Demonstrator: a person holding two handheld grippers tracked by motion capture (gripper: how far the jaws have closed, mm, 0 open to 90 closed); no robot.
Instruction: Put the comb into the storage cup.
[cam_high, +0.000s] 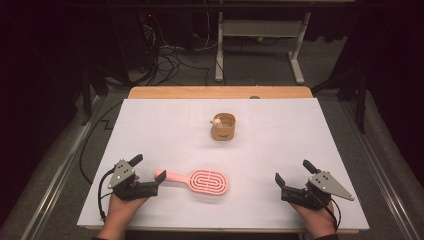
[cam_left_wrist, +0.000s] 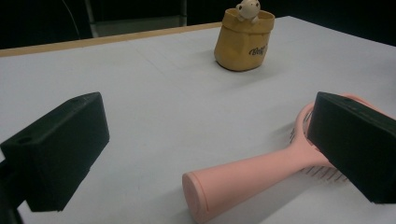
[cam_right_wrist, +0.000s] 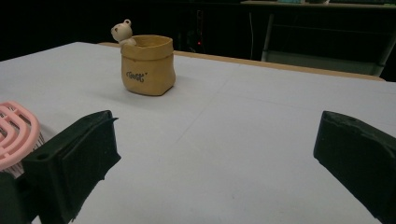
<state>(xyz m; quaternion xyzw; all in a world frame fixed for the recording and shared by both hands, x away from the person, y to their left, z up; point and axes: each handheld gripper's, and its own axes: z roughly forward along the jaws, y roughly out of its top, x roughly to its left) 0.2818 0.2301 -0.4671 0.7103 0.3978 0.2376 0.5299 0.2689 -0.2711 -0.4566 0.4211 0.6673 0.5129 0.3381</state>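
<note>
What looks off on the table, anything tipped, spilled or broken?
Nothing stands out. The pink hairbrush lies flat, its handle toward the open left gripper. The yellow pot stands upright farther back, bear figure at its rim. The right gripper is open and holds nothing.

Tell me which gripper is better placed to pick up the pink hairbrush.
Left. The left gripper has open jaws beside the pink plastic hairbrush handle; the right gripper sits farther off.

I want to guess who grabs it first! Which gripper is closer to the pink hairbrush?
Left. The left gripper sits right by the pink hairbrush, at its handle end, jaws open. The right gripper is off beyond the brush head.
</note>
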